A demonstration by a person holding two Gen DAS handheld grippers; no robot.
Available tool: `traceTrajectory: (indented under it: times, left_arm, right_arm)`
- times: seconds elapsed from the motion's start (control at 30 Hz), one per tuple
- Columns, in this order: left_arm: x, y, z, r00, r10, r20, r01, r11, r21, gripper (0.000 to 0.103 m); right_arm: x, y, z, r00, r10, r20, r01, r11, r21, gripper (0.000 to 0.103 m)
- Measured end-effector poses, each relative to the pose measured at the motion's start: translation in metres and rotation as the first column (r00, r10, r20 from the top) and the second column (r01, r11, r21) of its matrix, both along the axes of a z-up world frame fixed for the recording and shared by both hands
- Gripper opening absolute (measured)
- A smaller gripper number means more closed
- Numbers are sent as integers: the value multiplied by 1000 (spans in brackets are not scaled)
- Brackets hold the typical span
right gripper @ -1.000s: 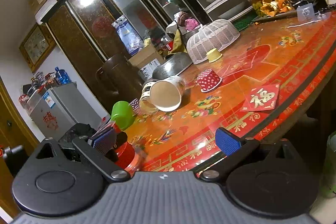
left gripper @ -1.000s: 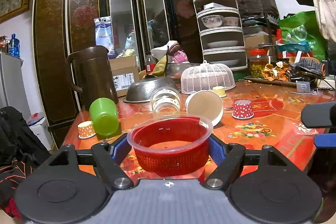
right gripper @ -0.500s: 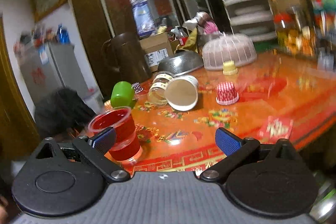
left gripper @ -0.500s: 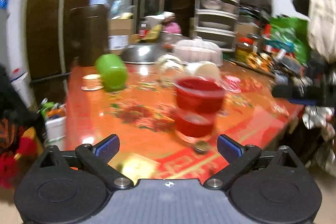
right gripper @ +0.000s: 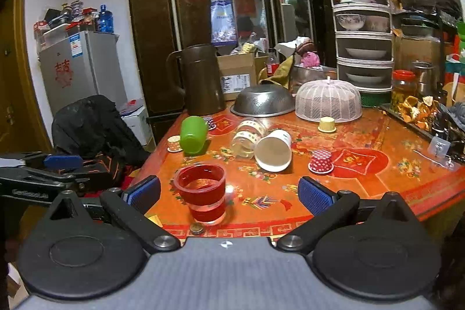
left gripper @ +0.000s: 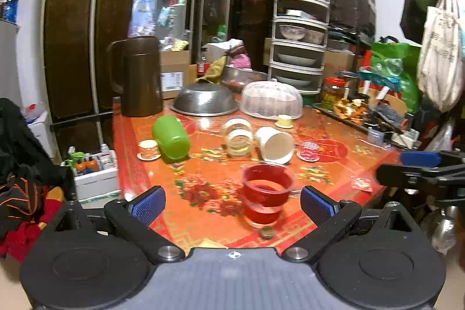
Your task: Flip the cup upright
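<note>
A clear cup with a red inner basket (left gripper: 266,193) stands upright near the table's front edge, also in the right wrist view (right gripper: 203,195). My left gripper (left gripper: 232,202) is open and empty, drawn back from the cup. My right gripper (right gripper: 228,193) is open and empty, off the front edge. A green cup (left gripper: 171,137), a glass jar (left gripper: 238,137) and a white paper cup (left gripper: 274,144) lie on their sides farther back.
Small cupcake cups (left gripper: 148,149) (left gripper: 309,150) stand upside down on the red patterned table (left gripper: 203,179). A brown jug (left gripper: 141,76), a steel bowl (left gripper: 204,102) and a white mesh food cover (left gripper: 270,99) stand at the back. A coin (left gripper: 267,232) lies before the red cup.
My left gripper let go of the red cup, which now stands upright on the table, and pulled back. My right gripper swung level to face the table.
</note>
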State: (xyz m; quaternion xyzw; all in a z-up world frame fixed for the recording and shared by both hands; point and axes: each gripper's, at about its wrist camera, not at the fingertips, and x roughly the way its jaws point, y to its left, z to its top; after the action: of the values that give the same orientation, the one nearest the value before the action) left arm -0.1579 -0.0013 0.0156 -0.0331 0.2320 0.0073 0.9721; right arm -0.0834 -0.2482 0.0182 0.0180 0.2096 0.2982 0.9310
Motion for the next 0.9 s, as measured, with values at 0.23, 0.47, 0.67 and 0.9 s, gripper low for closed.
traceTrajectory:
  times: [0.23, 0.47, 0.67, 0.9]
  left_arm:
    - [10, -5, -4, 999, -16, -50, 14, 999, -30, 100]
    - [12, -6, -4, 998, -25, -61, 23, 999, -28, 100]
    - [17, -6, -5, 997, -29, -69, 26, 999, -45, 100]
    - [19, -6, -6, 997, -27, -71, 24, 998, -52, 100]
  right_arm:
    - [23, 7, -16, 997, 11, -81, -12, 1000, -12, 102]
    - [14, 10, -13, 997, 39, -65, -40, 999, -14, 102]
    - [16, 10, -13, 997, 39, -72, -40, 999, -10, 102]
    - [17, 9, -14, 996, 43, -74, -44, 999, -11, 102]
